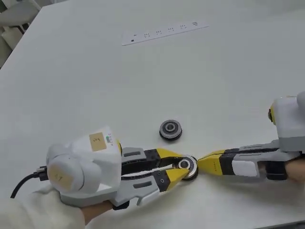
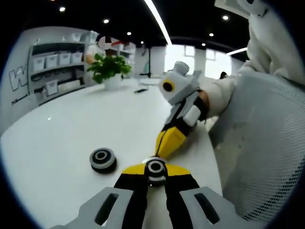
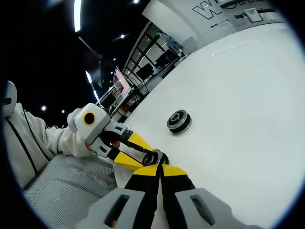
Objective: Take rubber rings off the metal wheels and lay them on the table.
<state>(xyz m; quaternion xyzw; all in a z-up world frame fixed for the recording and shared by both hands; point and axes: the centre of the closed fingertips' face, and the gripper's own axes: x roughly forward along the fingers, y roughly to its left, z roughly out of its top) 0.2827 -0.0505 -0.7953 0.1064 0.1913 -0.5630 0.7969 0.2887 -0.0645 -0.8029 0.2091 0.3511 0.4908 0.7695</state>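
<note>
No rubber ring lies loose on the tabletop (image 1: 86, 81) yet, so I judge the task is only at its beginning. The left gripper (image 1: 182, 166) has its fingers clamped on the near wheel (image 1: 186, 164). The right gripper (image 1: 200, 164) has its fingers together at this wheel's right edge; whether they pinch the ring I cannot tell. The far wheel (image 1: 170, 130) lies just behind, shiny metal inside, its black ring on.

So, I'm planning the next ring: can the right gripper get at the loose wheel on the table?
Probably yes: the loose wheel lies on open table, nothing between it and the right gripper; the left gripper and its clamped wheel sit beside that path.
</note>
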